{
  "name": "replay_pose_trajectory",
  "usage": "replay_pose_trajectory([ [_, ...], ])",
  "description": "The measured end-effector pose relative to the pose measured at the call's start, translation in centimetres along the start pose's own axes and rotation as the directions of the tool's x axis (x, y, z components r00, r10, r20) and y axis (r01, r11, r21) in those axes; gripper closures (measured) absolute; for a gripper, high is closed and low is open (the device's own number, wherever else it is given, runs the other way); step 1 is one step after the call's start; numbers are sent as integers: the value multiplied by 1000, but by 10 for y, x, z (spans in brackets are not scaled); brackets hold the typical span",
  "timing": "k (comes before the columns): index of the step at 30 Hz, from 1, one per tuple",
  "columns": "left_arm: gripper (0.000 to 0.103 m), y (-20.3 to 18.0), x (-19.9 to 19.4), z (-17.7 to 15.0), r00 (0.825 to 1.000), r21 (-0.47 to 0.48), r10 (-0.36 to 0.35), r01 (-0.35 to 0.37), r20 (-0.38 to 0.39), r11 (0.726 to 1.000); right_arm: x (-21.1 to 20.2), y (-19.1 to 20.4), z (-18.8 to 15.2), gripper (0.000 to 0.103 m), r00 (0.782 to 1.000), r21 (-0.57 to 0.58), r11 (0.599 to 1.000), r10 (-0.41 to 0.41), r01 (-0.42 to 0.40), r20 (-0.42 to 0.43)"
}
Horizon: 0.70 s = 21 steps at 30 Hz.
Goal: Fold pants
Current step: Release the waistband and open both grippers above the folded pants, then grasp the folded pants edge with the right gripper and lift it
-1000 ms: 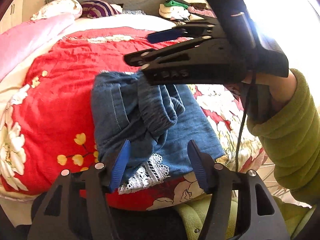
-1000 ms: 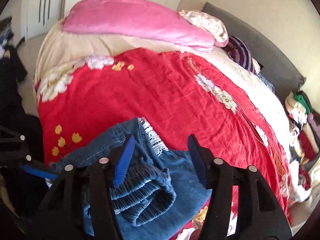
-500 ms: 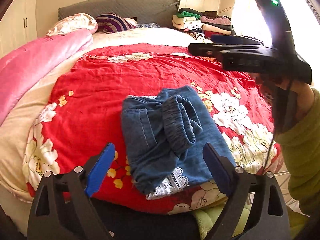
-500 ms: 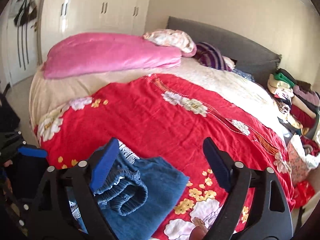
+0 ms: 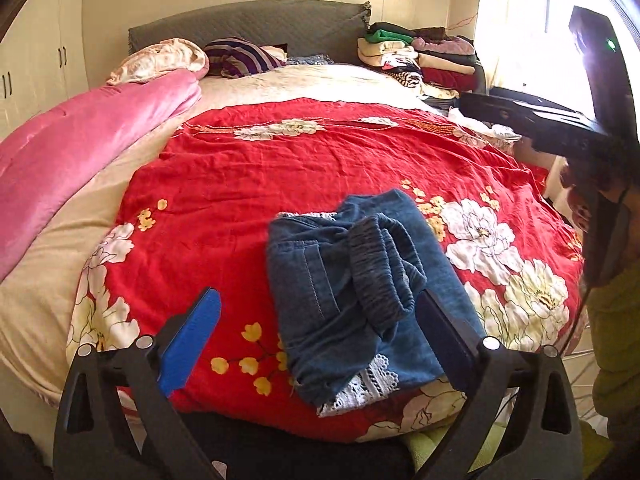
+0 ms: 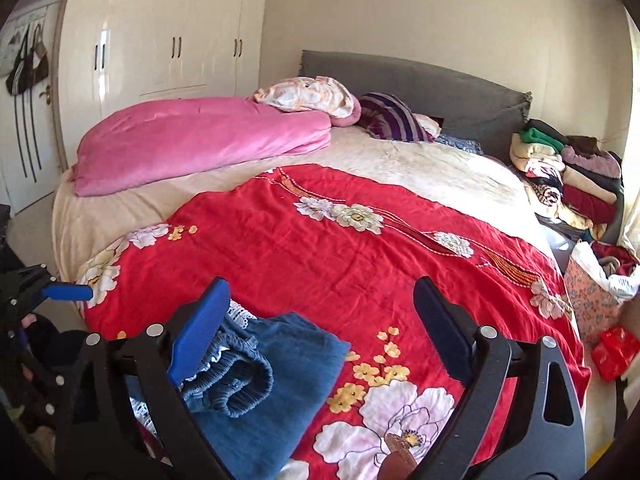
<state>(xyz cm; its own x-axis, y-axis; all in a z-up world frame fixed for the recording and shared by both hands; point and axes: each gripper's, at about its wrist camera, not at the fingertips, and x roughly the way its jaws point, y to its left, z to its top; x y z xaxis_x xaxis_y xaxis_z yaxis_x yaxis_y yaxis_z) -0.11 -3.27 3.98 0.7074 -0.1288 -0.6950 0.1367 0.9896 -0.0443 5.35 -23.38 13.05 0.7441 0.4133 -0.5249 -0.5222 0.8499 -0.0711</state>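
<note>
Nearest the left wrist camera, the left gripper (image 5: 318, 332) is spread wide with nothing between its blue pads, held off the foot of the bed above the folded denim pants (image 5: 360, 288). Those pants lie in a compact bundle on the red floral bedspread (image 5: 248, 184) near its front edge, the elastic waistband (image 5: 380, 264) rolled on top and a white lace hem (image 5: 360, 386) poking out at the near end. From the right wrist view, the right gripper (image 6: 320, 336) is likewise released, fingers far apart and holding nothing, with the pants (image 6: 276, 372) low and left beneath its left finger. In the left view the right gripper's body shows at the far right edge, raised clear of the bedspread, beside an olive-green sleeve (image 5: 616, 344). Farther back, a pink quilt (image 6: 200, 140) lies folded along the left side of the bed on a cream sheet (image 6: 420, 164). Beyond it sit a crumpled floral pillow (image 6: 312, 96) and a purple striped pillow (image 6: 394, 122) against the grey headboard (image 6: 420, 84). A stack of folded clothes (image 6: 560, 160) sits at the right of the headboard, and white wardrobes (image 6: 168, 40) line the far left wall.
</note>
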Motion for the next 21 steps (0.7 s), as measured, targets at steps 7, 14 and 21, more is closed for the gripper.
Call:
replay_pose_trajectory([
  [7,6,4,12,6,1000,-2,31,-31,-3,1000,2,-18,-20,15,999,83,996,23,-20,-31],
  [14,5,6,29,8,998,1,53,-53,-17,999,15,-30,-48,15,995,139,990,22,-8,-97],
  [21,5,9,48,6,997,-4,62,-63,-48,998,35,-29,-73,15,984,179,983,56,-25,-170],
])
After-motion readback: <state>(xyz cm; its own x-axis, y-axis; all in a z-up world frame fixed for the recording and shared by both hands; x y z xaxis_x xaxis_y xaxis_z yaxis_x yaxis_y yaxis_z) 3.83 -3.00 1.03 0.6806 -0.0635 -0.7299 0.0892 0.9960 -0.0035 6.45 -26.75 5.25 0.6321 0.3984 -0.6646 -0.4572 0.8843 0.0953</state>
